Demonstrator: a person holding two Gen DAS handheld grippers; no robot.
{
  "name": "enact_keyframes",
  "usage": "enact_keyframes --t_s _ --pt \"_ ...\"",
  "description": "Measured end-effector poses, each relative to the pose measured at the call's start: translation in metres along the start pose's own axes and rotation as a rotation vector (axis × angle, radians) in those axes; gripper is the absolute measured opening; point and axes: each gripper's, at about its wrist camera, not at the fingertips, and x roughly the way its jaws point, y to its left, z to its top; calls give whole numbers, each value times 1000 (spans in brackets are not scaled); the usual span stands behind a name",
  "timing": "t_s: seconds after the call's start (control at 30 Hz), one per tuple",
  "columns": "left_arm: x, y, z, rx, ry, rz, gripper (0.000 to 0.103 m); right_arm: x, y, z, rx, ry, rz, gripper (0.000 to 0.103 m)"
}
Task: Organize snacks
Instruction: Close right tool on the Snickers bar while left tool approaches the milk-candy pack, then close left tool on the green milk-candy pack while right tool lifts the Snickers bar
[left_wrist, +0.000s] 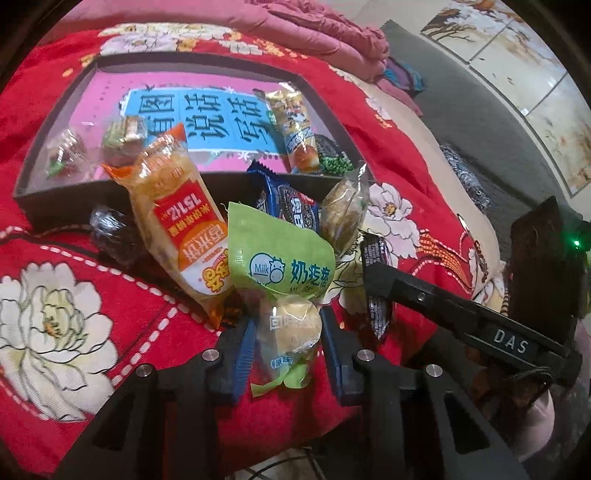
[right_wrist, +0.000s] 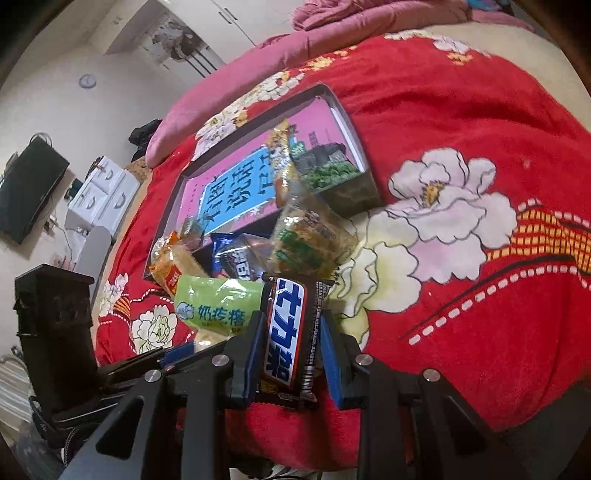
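Observation:
My left gripper (left_wrist: 288, 347) is shut on the clear lower end of a green milk snack pack (left_wrist: 280, 254), which stands up from the pile. My right gripper (right_wrist: 291, 343) is shut on a dark chocolate bar (right_wrist: 286, 332) with blue letters on white. Both grippers sit close together over a heap of snacks: an orange rice-cracker pack (left_wrist: 173, 221), a blue cookie pack (left_wrist: 288, 199) and a clear-wrapped brown cake (left_wrist: 343, 210). Just behind the heap lies a shallow dark box (left_wrist: 207, 184) lined with a pink book. It holds a yellow pack (left_wrist: 295, 122), a green pea pack (left_wrist: 332, 158) and small candies (left_wrist: 122, 136).
Everything rests on a red flowered blanket (left_wrist: 74, 288) on a bed. A pink quilt (left_wrist: 314, 33) is bunched at the far side. A dark wrapped sweet (left_wrist: 110, 232) lies left of the heap. A wall television (right_wrist: 29, 184) and a white dresser (right_wrist: 103, 192) stand beyond the bed.

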Motion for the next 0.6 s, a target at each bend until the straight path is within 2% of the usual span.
enact_keyframes --t_s 0.27,0.6 --pt "-31 7 4 7 -68 -3 35 -10 16 2 -67 -37 -25 30" --pt "-60 19 17 4 -164 16 35 -21 25 9 -77 -77 -25 30"
